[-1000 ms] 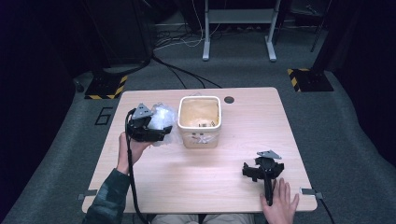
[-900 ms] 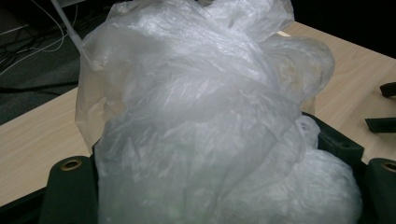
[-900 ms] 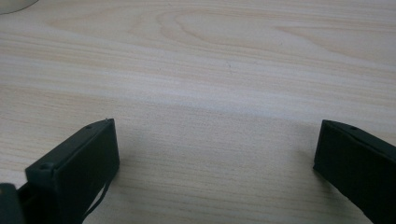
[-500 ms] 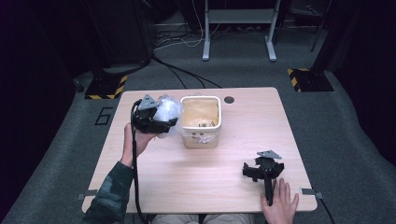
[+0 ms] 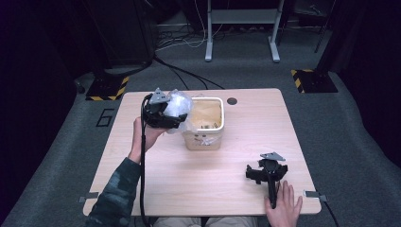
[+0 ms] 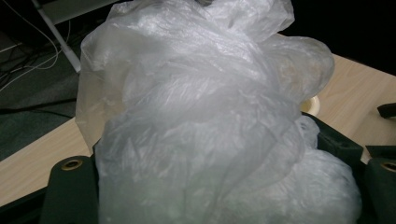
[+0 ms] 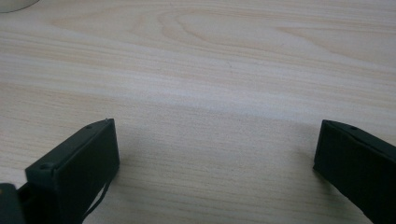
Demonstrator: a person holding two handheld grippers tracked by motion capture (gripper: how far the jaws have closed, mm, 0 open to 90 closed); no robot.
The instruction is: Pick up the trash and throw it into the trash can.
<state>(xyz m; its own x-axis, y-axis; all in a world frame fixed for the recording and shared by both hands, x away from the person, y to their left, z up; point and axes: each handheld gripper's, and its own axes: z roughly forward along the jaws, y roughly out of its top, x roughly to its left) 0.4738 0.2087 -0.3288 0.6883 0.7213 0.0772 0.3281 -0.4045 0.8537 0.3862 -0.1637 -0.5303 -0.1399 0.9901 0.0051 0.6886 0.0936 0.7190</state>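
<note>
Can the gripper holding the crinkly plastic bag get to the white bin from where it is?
Probably yes. The left gripper, shut on the plastic bag, is raised right beside the white bin, whose top is open, and nothing stands between them.

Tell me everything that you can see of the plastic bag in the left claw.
The plastic bag is thin, clear and whitish, crumpled into a loose, wrinkled bundle. The left claw is shut on its lower part, and the black jaws show at both sides of it in the left gripper view. It is held up off the table, at the left rim of the cream bin. Whether it touches the bin cannot be told.
</note>
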